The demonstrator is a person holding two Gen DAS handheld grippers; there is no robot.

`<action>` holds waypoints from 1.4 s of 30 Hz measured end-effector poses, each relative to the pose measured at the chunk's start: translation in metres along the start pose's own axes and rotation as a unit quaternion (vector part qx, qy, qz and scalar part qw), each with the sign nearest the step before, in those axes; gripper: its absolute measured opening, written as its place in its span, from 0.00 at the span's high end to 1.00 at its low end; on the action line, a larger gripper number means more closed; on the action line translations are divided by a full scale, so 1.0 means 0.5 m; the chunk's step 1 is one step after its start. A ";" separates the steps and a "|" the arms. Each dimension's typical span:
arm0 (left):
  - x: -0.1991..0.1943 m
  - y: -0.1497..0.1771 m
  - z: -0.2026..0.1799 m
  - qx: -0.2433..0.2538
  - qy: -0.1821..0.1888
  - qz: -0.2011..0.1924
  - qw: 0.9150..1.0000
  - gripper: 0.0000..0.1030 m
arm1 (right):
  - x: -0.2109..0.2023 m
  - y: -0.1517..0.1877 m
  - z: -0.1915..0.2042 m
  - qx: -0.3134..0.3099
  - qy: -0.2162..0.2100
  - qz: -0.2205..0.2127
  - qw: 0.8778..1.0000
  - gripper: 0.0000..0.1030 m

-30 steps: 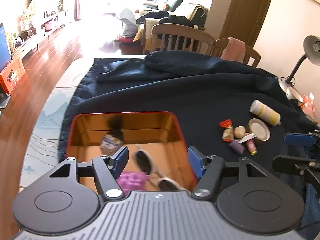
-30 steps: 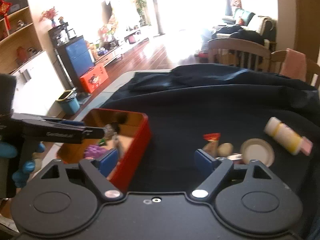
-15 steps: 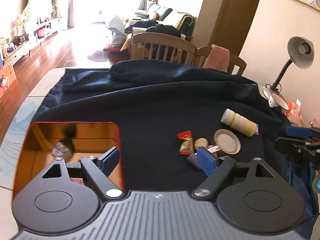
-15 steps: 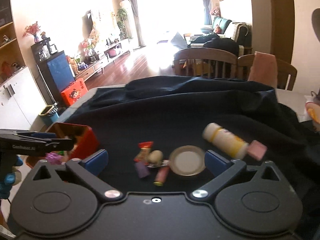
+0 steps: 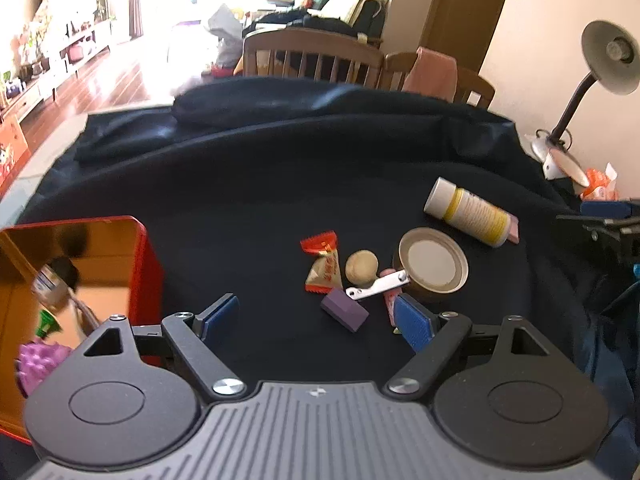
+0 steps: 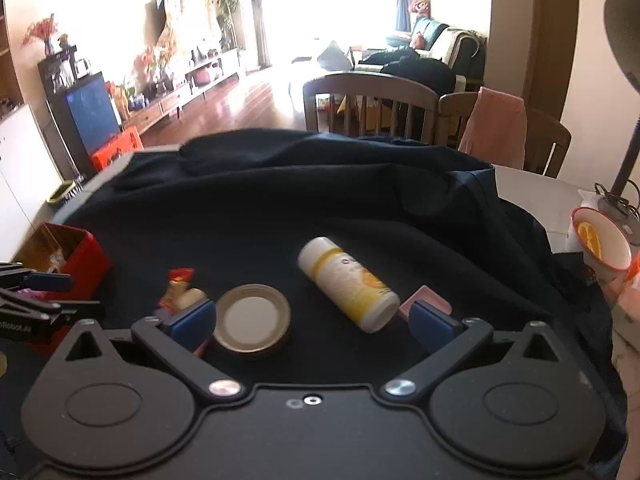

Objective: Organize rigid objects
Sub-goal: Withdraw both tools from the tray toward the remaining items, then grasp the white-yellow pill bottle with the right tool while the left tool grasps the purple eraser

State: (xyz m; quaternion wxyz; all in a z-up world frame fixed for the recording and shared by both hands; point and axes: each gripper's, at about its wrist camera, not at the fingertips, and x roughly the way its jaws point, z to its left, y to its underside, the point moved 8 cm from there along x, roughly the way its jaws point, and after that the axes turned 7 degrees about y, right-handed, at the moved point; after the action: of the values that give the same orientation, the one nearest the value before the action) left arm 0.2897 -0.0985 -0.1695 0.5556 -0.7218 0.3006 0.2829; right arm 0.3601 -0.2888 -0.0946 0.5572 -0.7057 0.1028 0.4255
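Both grippers have swung away from the red tin (image 5: 144, 264) and now face the scattered items on the counter (image 5: 248, 200), which is draped in dark cloth. A second ago the left gripper (image 5: 316, 320) hung over the tin's open interior; now the tin sits off to its left, holding a purple item and a small bottle, and its jaws stand wider apart than before, with nothing between them. Just ahead of it lies a purple block (image 5: 345, 311), and beyond that a red-topped candy wrapper (image 5: 322, 266), a round beige ball (image 5: 361, 266) and a small metal clip (image 5: 378, 287). A pink tube is partly hidden behind its right finger. The right gripper (image 6: 312, 326) is also wide open and empty, opened further than a second ago. Directly in front of it, nearer its left finger, a round metal lid (image 6: 252, 322) lies flat, inner side up. Ahead and slightly right lies a white and yellow bottle (image 6: 349, 284) on its side, its long axis running diagonally, the white cap pointing away and to the left, its base toward the gripper's right finger. A pink eraser (image 6: 424, 299) sits touching or just beside the bottle's base.
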 end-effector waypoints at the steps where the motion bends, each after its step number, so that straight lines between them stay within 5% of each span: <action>1: 0.010 0.002 -0.002 -0.002 -0.002 0.004 1.000 0.18 | 0.011 -0.002 -0.006 -0.002 0.000 0.004 1.000 0.00; 19: 0.130 0.012 -0.014 -0.013 -0.026 0.046 0.999 0.18 | 0.160 -0.030 -0.021 -0.055 -0.021 0.046 0.997 0.00; 33: 0.173 0.019 -0.004 -0.001 -0.043 0.059 0.997 0.20 | 0.230 -0.037 -0.019 -0.069 -0.023 0.052 0.996 0.11; 42: 0.178 0.022 -0.032 0.056 -0.043 0.053 0.996 0.52 | 0.259 -0.030 -0.007 -0.081 -0.030 0.061 0.994 0.29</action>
State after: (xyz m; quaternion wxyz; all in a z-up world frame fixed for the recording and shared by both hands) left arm 0.3414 -0.1270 -0.2391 0.5922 -0.6594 0.3294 0.3255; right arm 0.4510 -0.2438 -0.1765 0.4740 -0.7277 0.0943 0.4868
